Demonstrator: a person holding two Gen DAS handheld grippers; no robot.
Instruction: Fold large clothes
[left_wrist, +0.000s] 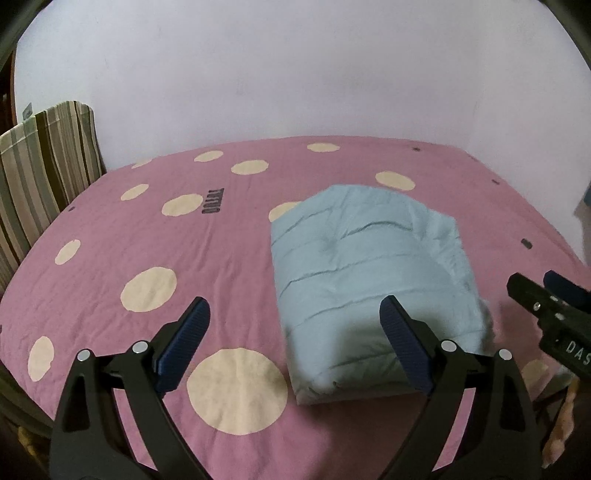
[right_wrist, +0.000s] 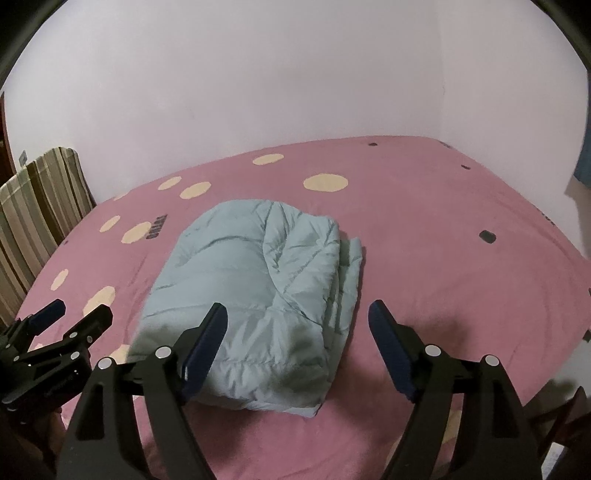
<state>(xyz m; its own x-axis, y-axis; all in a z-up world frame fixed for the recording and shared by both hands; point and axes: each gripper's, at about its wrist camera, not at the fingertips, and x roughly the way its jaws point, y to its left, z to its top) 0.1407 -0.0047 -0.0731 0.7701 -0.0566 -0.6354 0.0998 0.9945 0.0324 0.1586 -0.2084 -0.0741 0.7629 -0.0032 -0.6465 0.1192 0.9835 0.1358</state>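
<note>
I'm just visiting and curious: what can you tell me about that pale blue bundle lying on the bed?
The pale blue bundle is a puffy quilted garment, seemingly thin padded fabric with stitched channels. It is folded into a thick, rounded rectangle with layered edges showing along one side. It lies flat on the pink spotted bedcover. Nothing grips it; both grippers stand open, short of it.

Lighting's pretty dim and flat in both views, indoor ambient with a slight purple-pink cast on the wall (left_wrist: 295, 74). No glare anywhere. Soft shadows only: a dark patch on the bedspread (right_wrist: 461, 280) near its front edge, just right of the folded jacket (right_wrist: 251, 295), and shading under the jacket's near end. Heavy fisheye bend, so the bed's far edge curves and the corners of each picture go black. Everything's a bit soft and noisy, and the jacket's edges look smeared in the left wrist view.
</note>
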